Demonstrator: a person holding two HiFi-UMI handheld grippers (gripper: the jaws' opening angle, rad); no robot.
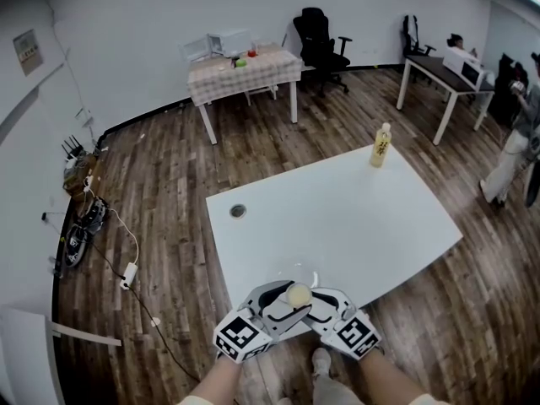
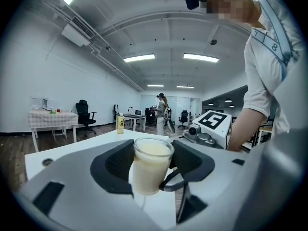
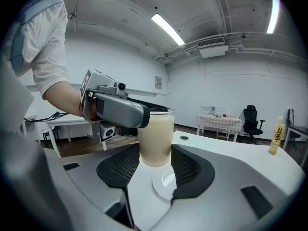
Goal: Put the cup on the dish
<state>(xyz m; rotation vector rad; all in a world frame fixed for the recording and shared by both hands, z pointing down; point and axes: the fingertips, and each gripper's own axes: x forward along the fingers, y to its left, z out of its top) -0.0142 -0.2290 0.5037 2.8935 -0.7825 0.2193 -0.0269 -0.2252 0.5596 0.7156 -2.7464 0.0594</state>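
Observation:
A clear cup (image 1: 299,294) of cream-coloured liquid hangs upright just above a small round dish (image 3: 165,181) near the white table's front edge (image 1: 253,306). The dish's rim (image 1: 297,270) shows faintly past the cup in the head view. My left gripper (image 2: 153,160) is shut on the cup (image 2: 152,163), its pads against both sides. From the other side, my right gripper (image 3: 155,165) is shut on the cup's lower part (image 3: 156,137). The left gripper's finger (image 3: 118,110) crosses the cup's rim. Both grippers (image 1: 291,302) meet at the cup.
A yellow bottle (image 1: 381,145) stands at the table's far right corner, and a round cable hole (image 1: 238,211) sits far left. Wooden floor surrounds the table. Cables (image 1: 93,226) lie at left. A checked table (image 1: 245,70), a desk (image 1: 443,78) and a person (image 1: 515,154) are further off.

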